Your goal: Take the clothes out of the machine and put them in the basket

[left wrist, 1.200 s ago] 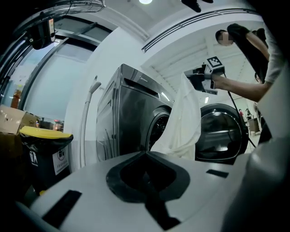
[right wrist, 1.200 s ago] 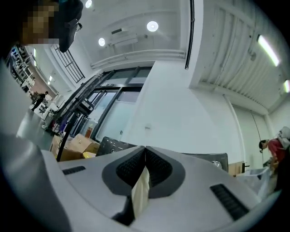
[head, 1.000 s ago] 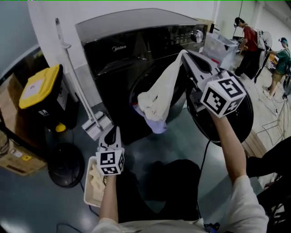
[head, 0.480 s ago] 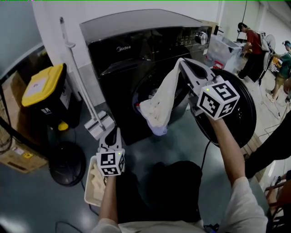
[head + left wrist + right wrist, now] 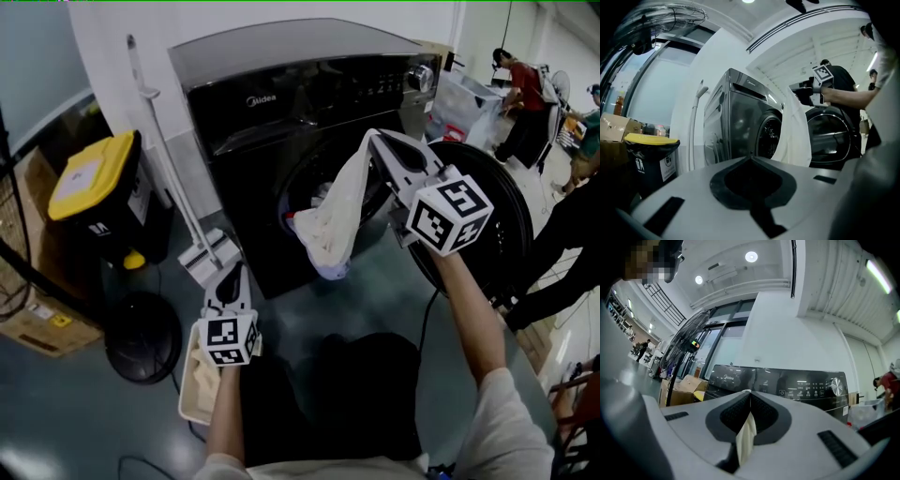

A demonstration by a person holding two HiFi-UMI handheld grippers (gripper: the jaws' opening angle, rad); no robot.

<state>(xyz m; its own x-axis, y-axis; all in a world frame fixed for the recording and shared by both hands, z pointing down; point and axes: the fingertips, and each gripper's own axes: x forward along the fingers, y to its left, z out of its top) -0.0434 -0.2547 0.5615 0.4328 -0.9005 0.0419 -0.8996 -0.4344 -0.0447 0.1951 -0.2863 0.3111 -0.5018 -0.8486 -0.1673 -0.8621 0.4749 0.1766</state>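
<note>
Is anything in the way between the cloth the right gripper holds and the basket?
Partly: the left gripper hangs over the basket, covering part of its opening. Otherwise only bare floor lies between the basket and the cloth pinched in the right gripper.

One washing machine (image 5: 281, 103). Before it are two grippers, the left gripper (image 5: 233, 269) and the right gripper (image 5: 373, 136), one cream garment (image 5: 337, 211) and one basket (image 5: 184, 396). Left of it are one mop (image 5: 169, 169), one yellow-lidded bin (image 5: 89, 178) and one floor fan (image 5: 141, 337). Right of it are two people (image 5: 520, 80), perhaps three.
</note>
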